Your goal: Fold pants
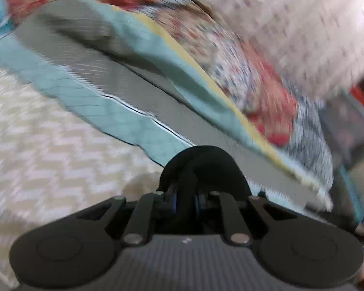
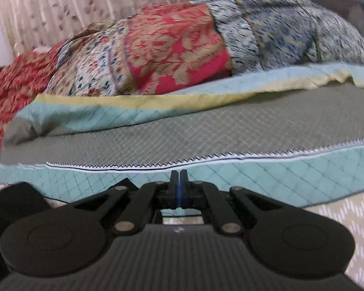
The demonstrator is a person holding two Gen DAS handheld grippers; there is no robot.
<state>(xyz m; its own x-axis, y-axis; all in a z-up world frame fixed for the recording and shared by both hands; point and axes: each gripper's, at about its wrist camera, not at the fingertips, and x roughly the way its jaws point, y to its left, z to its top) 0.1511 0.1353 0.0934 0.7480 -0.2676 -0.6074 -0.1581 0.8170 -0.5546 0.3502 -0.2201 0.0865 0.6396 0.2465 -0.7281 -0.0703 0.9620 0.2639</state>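
Pants [image 1: 201,165], black, bunched in left tool [image 1: 185,194]

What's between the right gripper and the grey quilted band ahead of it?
A teal quilted strip with a white zigzag edge lies there, seen in the right wrist view.

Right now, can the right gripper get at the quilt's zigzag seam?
Probably yes: the right gripper points straight at the zigzag seam, nothing lies between them, but its jaws are shut and would need opening first.

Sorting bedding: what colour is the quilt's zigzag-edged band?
Grey band, on a teal quilt; clearest in right wrist view.
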